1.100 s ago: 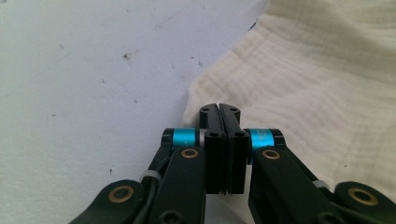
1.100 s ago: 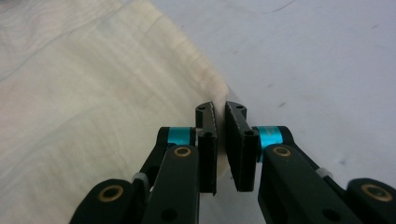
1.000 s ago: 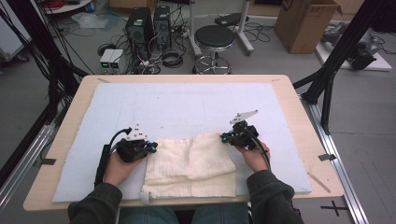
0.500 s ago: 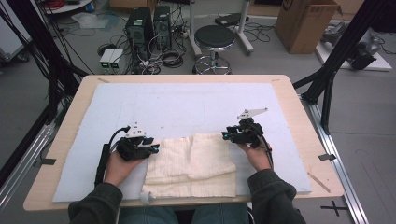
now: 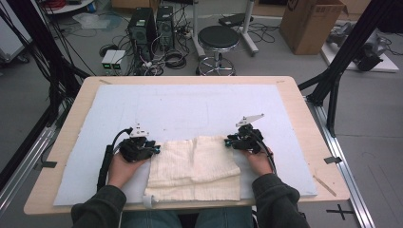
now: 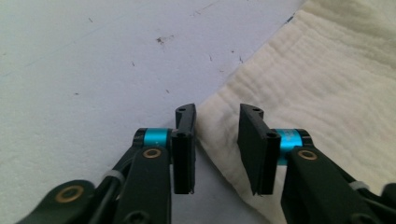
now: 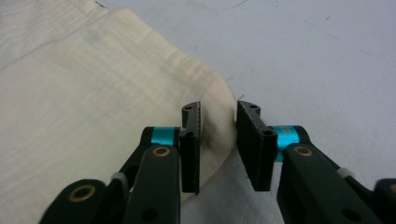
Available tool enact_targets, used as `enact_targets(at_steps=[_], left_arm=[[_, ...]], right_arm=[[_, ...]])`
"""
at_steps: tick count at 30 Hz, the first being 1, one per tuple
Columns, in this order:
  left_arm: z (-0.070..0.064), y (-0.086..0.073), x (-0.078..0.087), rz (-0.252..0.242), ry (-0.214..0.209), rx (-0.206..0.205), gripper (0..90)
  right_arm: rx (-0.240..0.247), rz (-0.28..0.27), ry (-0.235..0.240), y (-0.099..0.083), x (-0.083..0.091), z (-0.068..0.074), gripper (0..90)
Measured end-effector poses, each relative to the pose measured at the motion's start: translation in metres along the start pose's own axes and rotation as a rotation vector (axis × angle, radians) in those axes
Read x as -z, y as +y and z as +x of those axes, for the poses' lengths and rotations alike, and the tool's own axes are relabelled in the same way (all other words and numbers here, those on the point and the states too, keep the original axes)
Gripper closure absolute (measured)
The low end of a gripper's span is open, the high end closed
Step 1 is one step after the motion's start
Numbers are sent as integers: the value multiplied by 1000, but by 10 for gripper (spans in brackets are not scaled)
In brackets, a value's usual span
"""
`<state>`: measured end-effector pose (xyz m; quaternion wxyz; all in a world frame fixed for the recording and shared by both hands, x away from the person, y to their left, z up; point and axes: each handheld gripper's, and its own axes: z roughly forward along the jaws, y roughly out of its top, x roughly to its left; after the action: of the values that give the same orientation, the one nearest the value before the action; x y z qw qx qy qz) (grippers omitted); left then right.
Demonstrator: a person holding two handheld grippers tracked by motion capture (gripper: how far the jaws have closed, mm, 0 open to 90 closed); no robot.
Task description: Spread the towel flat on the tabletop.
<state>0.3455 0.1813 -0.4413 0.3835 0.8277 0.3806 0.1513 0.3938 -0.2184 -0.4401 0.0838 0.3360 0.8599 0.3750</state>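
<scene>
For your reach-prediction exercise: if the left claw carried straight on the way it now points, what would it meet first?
The left claw, jaws open, straddles the edge of the cream cloth. Going straight on, it would probably meet that cloth edge first, with the pale blue mat beneath it; depth is hard to judge.

Cream cloth [image 5: 195,166], finely ribbed weave, lower centre of the high view. Pale blue-white mat [image 5: 199,109] flecked with dark specks, on a light wood bench [image 5: 309,123]. Each black hand-held gripper, left [image 6: 217,140] and right [image 7: 218,140], bears turquoise bands and brass-coloured rivets. Sleeves [image 5: 278,204]: dark olive.
</scene>
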Motion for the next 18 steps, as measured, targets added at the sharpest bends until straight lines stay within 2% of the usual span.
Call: enact_targets(at_steps=[3, 5, 11, 14, 16, 18], left_arm=[[-2, 0, -2, -10, -11, -10, 821], [-3, 1, -2, -8, -12, -25, 854], [-2, 3, 1, -26, -14, -20, 870], [0, 10, 6, -70, -7, -22, 871], [4, 18, 7, -93, 9, -27, 872], [9, 26, 5, -103, 22, -5, 872]], right_arm=[[19, -1, 14, 0, -1, 0, 814], [29, 3, 13, 1, -1, 3, 840], [31, -4, 41, 1, 1, 1, 851], [49, -37, 46, 4, 6, 4, 852], [49, -40, 45, 9, 11, 3, 852], [53, -56, 27, 17, 16, 0, 852]])
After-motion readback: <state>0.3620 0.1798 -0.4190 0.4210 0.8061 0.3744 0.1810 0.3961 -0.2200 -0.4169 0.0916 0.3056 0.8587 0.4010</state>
